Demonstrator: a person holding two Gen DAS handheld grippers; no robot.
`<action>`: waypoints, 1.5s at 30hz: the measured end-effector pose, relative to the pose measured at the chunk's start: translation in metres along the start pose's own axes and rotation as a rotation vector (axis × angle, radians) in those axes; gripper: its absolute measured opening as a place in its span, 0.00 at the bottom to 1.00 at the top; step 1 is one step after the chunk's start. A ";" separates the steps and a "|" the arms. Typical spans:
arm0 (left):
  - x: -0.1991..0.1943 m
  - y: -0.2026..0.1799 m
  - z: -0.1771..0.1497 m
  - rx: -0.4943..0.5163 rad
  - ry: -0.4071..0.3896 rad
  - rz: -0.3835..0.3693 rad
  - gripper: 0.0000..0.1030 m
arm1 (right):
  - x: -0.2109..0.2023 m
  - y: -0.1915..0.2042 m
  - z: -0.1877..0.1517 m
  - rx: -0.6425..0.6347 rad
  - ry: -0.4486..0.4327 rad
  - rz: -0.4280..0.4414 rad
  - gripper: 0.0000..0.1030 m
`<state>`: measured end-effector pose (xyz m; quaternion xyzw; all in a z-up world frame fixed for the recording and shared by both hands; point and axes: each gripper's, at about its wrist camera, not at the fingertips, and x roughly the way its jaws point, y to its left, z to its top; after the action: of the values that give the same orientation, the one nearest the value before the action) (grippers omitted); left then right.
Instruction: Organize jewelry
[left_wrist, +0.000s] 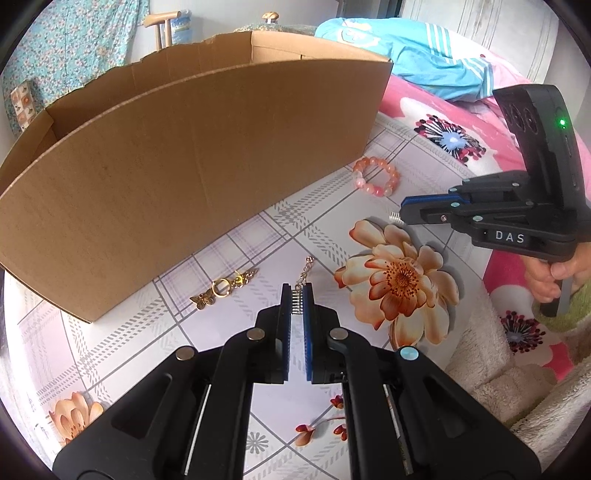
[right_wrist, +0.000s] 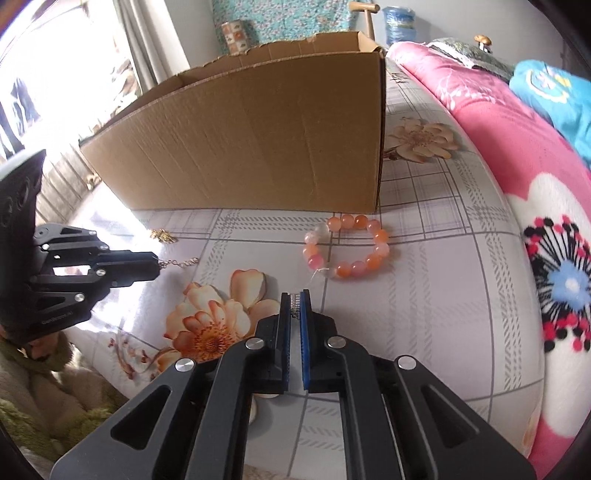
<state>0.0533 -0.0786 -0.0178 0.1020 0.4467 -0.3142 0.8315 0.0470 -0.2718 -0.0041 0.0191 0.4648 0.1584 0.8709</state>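
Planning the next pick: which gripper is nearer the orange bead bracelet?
Right. The right gripper sits just short of the bead bracelet; the left gripper is farther off, by the gold charms.

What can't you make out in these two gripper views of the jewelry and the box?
- Inside of the cardboard box: both views, hidden by its near wall.
- Silver chain piece in the left gripper: left wrist view, mostly covered by the blue pads; only the clasp chain shows.
- Small silver item in the right gripper: right wrist view, too small and pinched to identify.
- Gold butterfly charms: right wrist view, tiny and washed out by glare.
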 end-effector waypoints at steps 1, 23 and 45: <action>-0.002 0.001 0.000 -0.005 -0.005 -0.006 0.05 | -0.003 0.003 0.000 0.006 -0.006 0.006 0.04; -0.013 -0.004 0.002 -0.018 -0.044 -0.028 0.05 | 0.013 0.024 0.000 -0.079 0.021 -0.140 0.13; -0.068 0.000 0.020 -0.025 -0.191 -0.085 0.05 | -0.058 0.032 0.025 -0.002 -0.188 0.007 0.05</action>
<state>0.0395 -0.0585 0.0488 0.0422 0.3734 -0.3519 0.8573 0.0294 -0.2555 0.0626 0.0347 0.3808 0.1595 0.9101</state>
